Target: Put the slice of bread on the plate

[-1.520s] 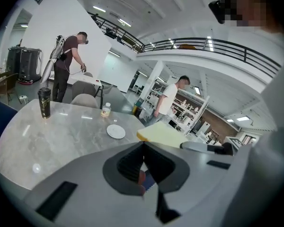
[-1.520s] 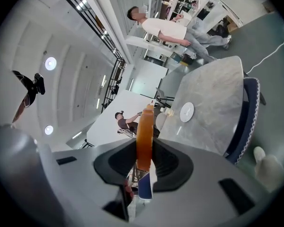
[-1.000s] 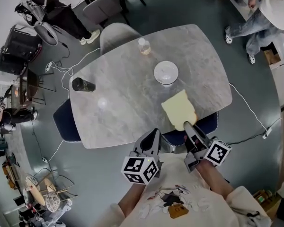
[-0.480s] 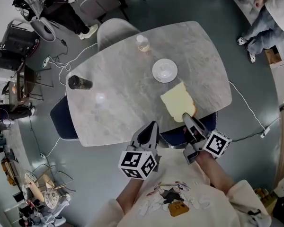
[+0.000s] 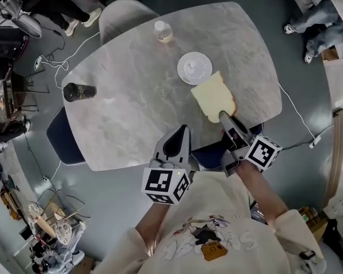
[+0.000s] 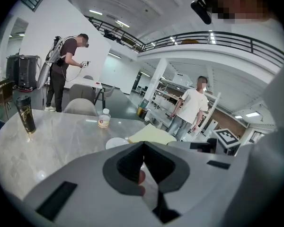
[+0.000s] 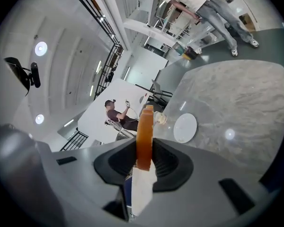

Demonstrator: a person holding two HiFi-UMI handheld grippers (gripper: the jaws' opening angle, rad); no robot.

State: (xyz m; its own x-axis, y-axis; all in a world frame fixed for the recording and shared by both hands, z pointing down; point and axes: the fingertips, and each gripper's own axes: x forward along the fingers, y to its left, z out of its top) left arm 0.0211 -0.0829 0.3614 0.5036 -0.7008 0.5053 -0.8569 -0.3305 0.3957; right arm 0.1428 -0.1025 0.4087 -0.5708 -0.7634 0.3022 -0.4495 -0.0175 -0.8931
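The slice of bread (image 5: 212, 95) hangs out flat over the table (image 5: 131, 113), pinched only by its near crust edge in the right gripper (image 5: 224, 116), whose jaws are clamped on that crust. That thin hold is the main risk. With the whole slice reaching out toward 12 o'clock, it could sag, tear at the crust or slip free before it gets over the plate (image 5: 186, 73). The plate lies just beside the slice's far corner, at about 10 to 11 o'clock from it. It looks hardly bigger than the bread, so letting go early or off-centre would likely leave the slice half on the rim or on the table. A low approach could also shove the plate toward the bottle (image 5: 162, 32) at its 11 o'clock. The left gripper (image 5: 179, 135) is pressed closed on nothing at 8 o'clock of the bread and gives it no support. Against the frame a second ago, both grippers have pushed forward. The bread, which then had a clear strip of table between it and the plate, now nearly meets the rim, and the grip on it looks the same.
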